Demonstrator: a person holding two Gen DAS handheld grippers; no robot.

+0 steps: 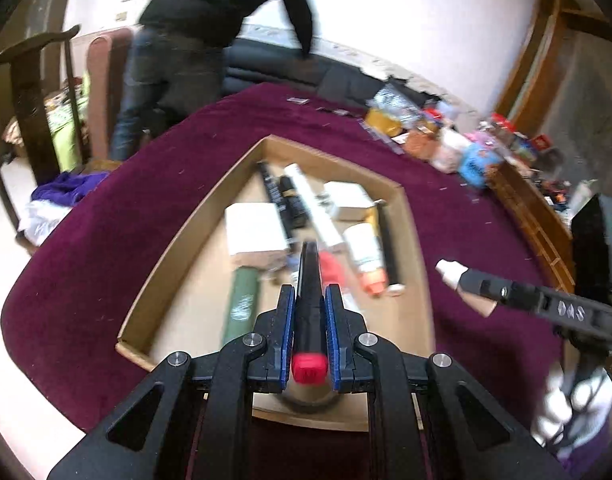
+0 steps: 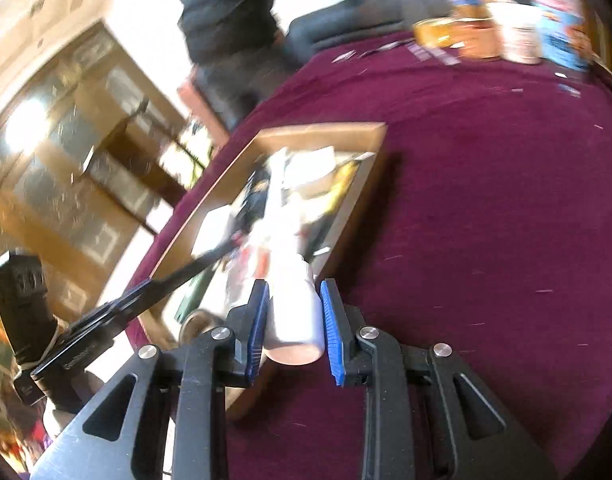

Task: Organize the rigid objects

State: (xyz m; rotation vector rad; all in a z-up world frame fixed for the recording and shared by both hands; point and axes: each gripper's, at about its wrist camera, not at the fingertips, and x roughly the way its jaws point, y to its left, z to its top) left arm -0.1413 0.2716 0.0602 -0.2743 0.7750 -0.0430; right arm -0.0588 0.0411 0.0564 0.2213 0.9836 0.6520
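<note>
Left wrist view: the left claw [image 1: 309, 312] is pinching a slim black pen-like stick with a red square cap [image 1: 309, 368], held over the near end of the shallow cardboard tray [image 1: 405, 216] on the plum velvet cloth [image 1: 106, 240]. The tray already holds white boxes, a green tube [image 1: 240, 304], a long white tube and an orange-capped bottle, packed close. The smooth, narrow stick could swivel between the ribbed blue pads, or land across the others and roll.

Right wrist view: the right claw [image 2: 292, 316] is pinching a small white plastic bottle [image 2: 294, 316] with a round, glossy body, just outside the tray's right wall. Its curved sides give the pads little purchase, so it could slip, or knock the thin wall on the way in
</note>
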